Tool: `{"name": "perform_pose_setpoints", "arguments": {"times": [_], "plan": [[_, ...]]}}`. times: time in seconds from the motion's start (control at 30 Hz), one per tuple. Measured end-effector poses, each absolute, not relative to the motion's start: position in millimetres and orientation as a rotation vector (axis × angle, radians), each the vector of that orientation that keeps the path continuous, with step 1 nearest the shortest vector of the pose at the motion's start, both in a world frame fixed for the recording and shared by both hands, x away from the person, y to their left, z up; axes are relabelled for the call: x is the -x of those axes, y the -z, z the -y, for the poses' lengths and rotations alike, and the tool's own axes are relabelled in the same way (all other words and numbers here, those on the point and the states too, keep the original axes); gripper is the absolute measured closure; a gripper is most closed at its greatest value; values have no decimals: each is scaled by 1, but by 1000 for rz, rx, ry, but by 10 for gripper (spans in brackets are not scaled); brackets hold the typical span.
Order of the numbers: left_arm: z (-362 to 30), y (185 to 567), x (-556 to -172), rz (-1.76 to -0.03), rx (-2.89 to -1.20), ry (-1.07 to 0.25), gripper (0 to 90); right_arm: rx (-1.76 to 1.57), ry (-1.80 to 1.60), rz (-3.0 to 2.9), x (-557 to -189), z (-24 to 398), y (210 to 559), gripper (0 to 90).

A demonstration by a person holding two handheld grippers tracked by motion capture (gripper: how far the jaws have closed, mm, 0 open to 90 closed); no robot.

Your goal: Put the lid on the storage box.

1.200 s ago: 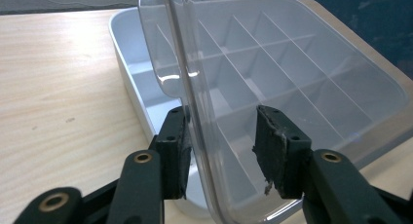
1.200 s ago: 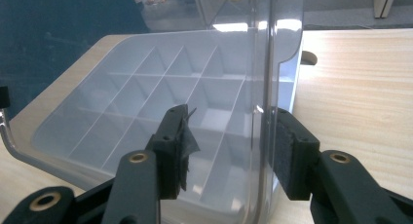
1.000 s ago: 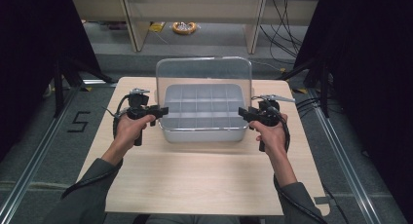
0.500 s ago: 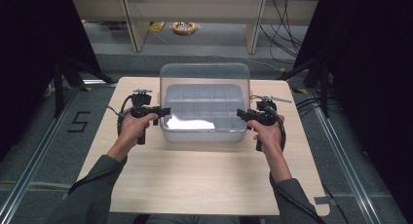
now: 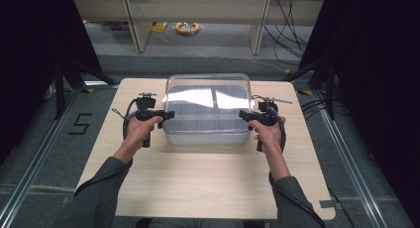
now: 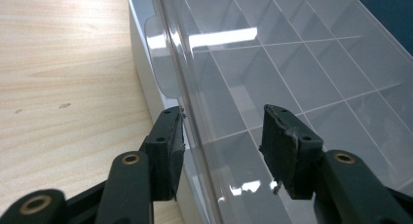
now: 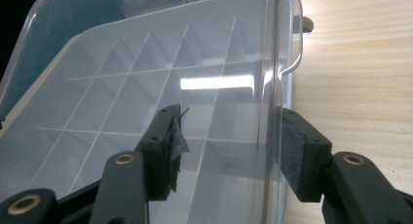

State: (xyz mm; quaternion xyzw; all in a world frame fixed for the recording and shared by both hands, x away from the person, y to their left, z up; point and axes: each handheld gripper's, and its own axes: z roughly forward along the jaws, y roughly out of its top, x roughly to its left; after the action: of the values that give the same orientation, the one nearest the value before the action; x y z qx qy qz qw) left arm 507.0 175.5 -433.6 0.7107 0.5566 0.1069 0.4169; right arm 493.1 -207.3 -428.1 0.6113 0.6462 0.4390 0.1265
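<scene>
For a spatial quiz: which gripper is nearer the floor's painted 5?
Left. The left gripper is beside the box, toward the 5; the right gripper, opposite. Both have just been opening, its rim between their jaws.

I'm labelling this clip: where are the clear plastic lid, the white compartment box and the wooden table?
clear plastic lid [image 5: 208, 96], high view, its top.
white compartment box [image 5: 208, 137], high view, front wall.
wooden table [image 5: 198, 178], high view, bare top.

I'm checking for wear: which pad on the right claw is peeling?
The pad over the box's compartments: a loose flap curls off it. The pad on the table side lies flat.
</scene>
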Motion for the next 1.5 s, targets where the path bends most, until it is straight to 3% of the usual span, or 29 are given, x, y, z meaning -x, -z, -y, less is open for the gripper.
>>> {"name": "perform_pose_setpoints", "arguments": {"times": [0.8, 0.9, 0.97, 1.27, 1.5], "plan": [[-172, 440, -505, -1405, -1782, -306, 457, -1725, -1245, -1889, -499, 209, 440, 488], [-163, 443, -502, -1365, -1831, -443, 519, -1725, -1257, -1876, -498, 209, 438, 477], [-161, 443, -502, -1372, -1853, -424, 477, -1600, -1123, -1927, -498, 209, 436, 547], [-165, 444, -503, -1381, -1841, -408, 493, -1639, -1138, -1933, -500, 207, 434, 529], [-165, 444, -503, -1376, -1852, -408, 497, -1681, -1171, -1927, -497, 210, 434, 593]]}}
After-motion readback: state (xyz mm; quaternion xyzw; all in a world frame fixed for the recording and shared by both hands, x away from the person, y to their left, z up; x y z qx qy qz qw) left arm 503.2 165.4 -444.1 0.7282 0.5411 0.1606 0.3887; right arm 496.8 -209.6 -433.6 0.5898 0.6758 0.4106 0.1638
